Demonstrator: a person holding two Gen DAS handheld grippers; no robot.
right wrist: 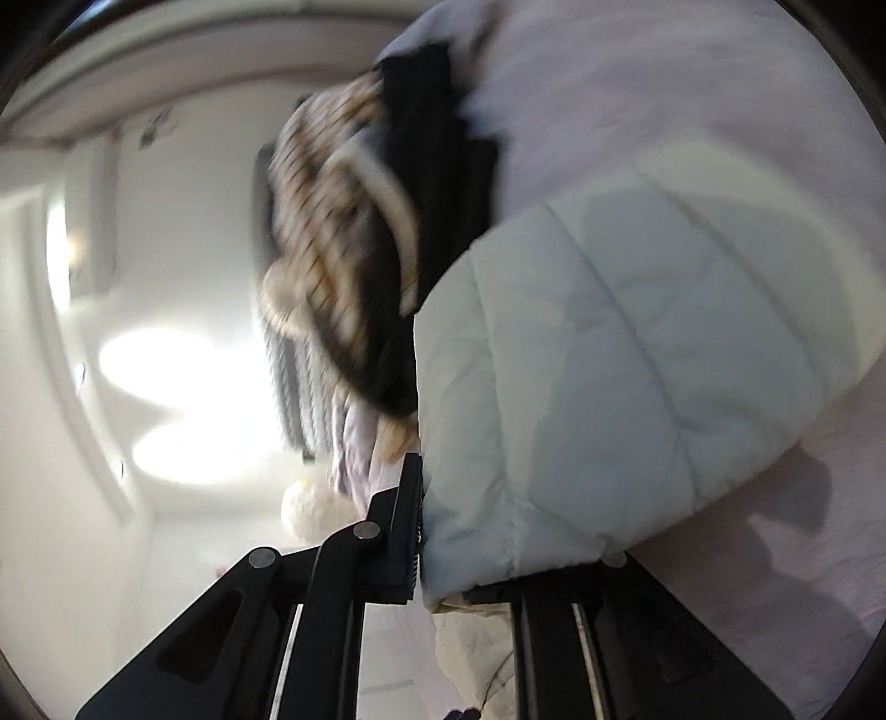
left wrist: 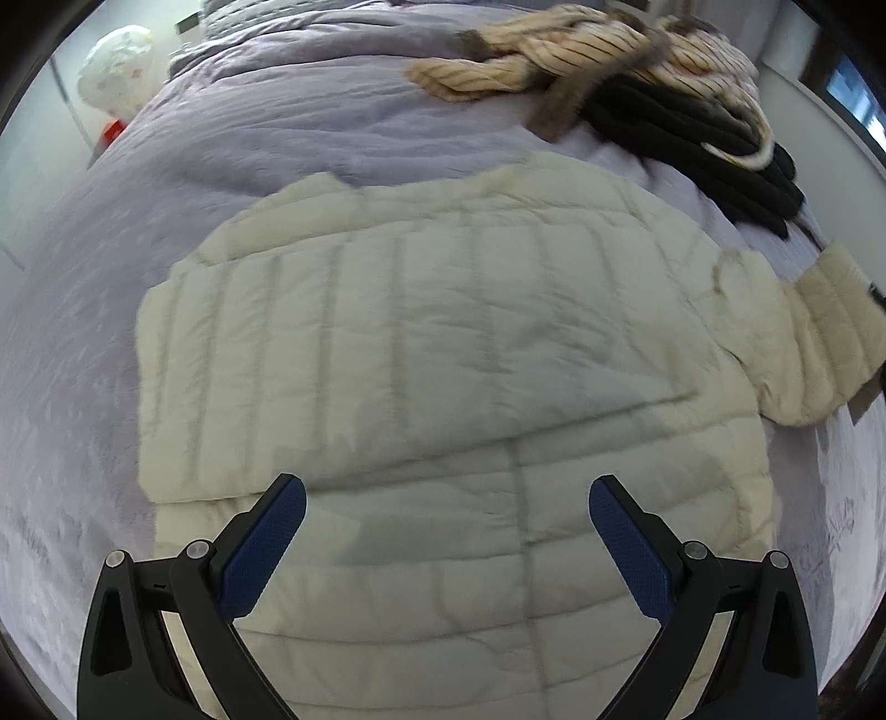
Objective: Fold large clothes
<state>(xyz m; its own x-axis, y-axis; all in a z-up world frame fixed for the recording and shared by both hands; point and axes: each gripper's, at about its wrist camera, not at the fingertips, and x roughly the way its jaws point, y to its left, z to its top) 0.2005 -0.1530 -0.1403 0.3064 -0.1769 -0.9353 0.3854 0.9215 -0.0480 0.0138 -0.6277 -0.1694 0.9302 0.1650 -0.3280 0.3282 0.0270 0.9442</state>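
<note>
A cream quilted puffer jacket point(left wrist: 443, 354) lies spread on the lilac bed cover point(left wrist: 277, 127), one sleeve point(left wrist: 819, 343) sticking out to the right. My left gripper point(left wrist: 447, 498) hovers open and empty just above the jacket's near part, blue pads wide apart. My right gripper point(right wrist: 443, 531) is shut on a fold of the jacket point(right wrist: 609, 354), likely its sleeve, and holds it lifted; the right finger is hidden under the fabric.
A striped beige garment point(left wrist: 559, 50) and a black garment point(left wrist: 692, 138) lie heaped at the bed's far right, also in the right wrist view point(right wrist: 354, 232). A white stuffed shape point(left wrist: 113, 66) sits beyond the bed's far left. White walls surround the bed.
</note>
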